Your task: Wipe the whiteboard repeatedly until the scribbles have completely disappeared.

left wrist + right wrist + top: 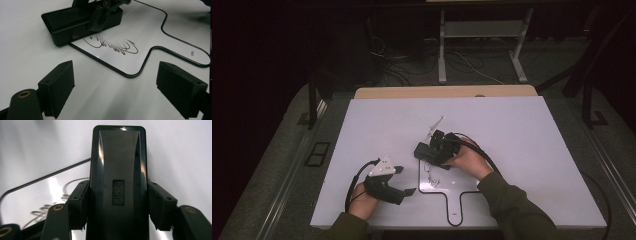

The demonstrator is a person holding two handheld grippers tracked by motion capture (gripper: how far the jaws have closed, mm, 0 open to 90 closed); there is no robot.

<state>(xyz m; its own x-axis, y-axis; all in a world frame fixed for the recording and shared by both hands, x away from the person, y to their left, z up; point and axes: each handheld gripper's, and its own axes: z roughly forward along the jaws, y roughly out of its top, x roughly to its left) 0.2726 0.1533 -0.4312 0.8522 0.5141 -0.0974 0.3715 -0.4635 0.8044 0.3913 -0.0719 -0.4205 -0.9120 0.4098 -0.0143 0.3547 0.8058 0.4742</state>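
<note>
1. My right tongs (428,150), just left of centre in the high view, are clamped across the sides of a black whiteboard eraser (117,180). In the right gripper view the pads (160,206) press both long edges, so I judge the flat underside is kept facing down for wiping.

2. The eraser sits at the upper left corner of a small paddle-shaped whiteboard (462,187) with a black rim, which lies flat on the white surface (522,130) with its handle toward the bottom of the frame. I take it that the eraser is placed there because the scribble is right beside it.

3. That scribble (112,45), dark looping marker strokes, is in the upper middle of the left gripper view, just below the eraser. It looks mostly unwiped, so the erasing seems barely begun.

4. My left tongs (404,181), at lower left of the high view, stand wide apart with nothing between them. They hover off the board's left edge, probably waiting to steady it if it slides.
</note>
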